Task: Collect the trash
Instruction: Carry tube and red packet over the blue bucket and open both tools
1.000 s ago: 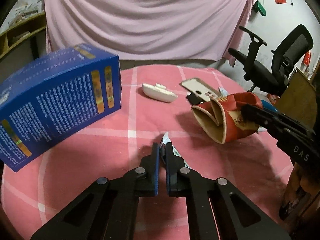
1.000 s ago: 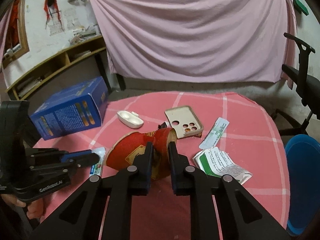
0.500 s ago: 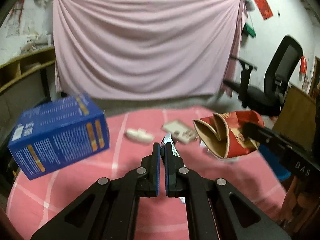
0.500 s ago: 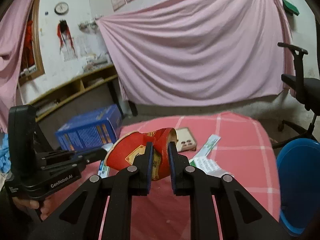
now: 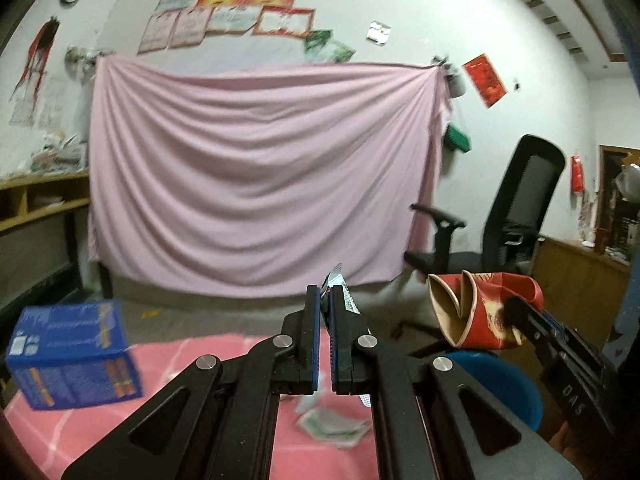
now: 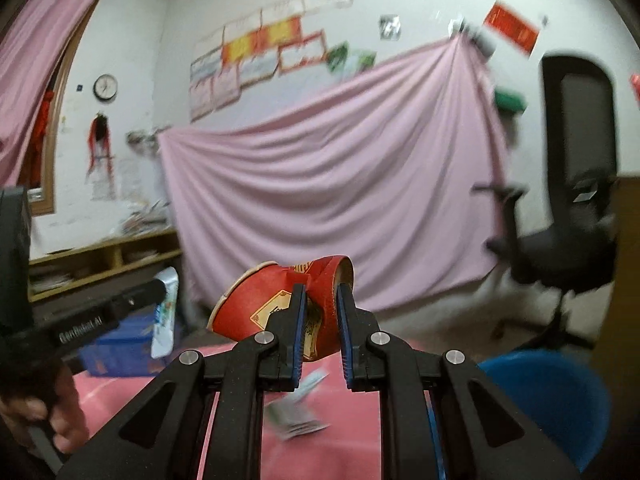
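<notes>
While the crushed red paper cup [image 6: 280,304] hangs in the air above the tabletop [image 6: 340,436], the right tongs [image 6: 319,332] are clamped on its squashed wall, its folded open mouth turned away from them. To its left, the left tongs [image 5: 325,332] are pressed together on a thin silvery wrapper [image 5: 338,288], whose tip sticks up past the pads. From the right wrist view that wrapper [image 6: 166,312] hangs upright at the end of the left tongs [image 6: 158,290], well clear of the pink checked cloth. Below, crumpled green-and-white paper [image 5: 334,432] lies on the cloth, a blue box [image 5: 72,354] stands at its left edge, and a blue bin [image 6: 548,400] sits just beside the tabletop on the right.
</notes>
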A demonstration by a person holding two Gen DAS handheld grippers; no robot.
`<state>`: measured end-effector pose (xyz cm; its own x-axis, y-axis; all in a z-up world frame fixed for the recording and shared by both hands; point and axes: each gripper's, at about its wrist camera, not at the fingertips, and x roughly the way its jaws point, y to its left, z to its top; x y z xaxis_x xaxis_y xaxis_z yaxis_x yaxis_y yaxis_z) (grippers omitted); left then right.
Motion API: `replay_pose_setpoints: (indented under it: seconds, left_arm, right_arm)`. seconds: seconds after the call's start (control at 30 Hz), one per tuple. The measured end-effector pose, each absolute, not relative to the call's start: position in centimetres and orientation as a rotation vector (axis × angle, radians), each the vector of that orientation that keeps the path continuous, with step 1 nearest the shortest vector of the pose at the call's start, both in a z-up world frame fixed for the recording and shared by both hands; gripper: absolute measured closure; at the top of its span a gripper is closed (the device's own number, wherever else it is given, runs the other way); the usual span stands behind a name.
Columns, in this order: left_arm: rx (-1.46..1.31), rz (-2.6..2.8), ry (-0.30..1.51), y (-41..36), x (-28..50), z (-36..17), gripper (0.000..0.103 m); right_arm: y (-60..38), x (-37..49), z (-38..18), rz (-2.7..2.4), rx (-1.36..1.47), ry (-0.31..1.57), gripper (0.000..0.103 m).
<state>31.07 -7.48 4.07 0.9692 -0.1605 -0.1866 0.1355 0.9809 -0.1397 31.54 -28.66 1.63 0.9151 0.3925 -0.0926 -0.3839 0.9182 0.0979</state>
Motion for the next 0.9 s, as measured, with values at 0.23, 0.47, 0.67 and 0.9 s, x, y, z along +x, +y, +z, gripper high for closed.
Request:
replay_pose_setpoints:
  seconds: [0.23,0.47,0.67,0.9]
  left_arm:
    - [-0.087,-0.244,0.158,-13.9,32.8,5.1,0.101]
    - [-0.073,-0.337,0.222,-19.8,35.7,4.6,0.101]
    - [-0.059,-0.371,0.298,-23.9,38.3,3.4,0.101]
    - [-0.046,-0.378,0.426,-26.9,41.3,1.7,0.101]
  right_arm:
    - [-33.2,31.2,2.6,0.267,0.091,0.018,0.090]
    - [-37.6,31.9,1.8,0.146,0.096,0.038,0.090]
    - [-41.2,33.5,0.4,0.072,0.138,0.137,0.090]
    - [-43.9,34.9,-1.4,0.021,0.170,0.253,0.090]
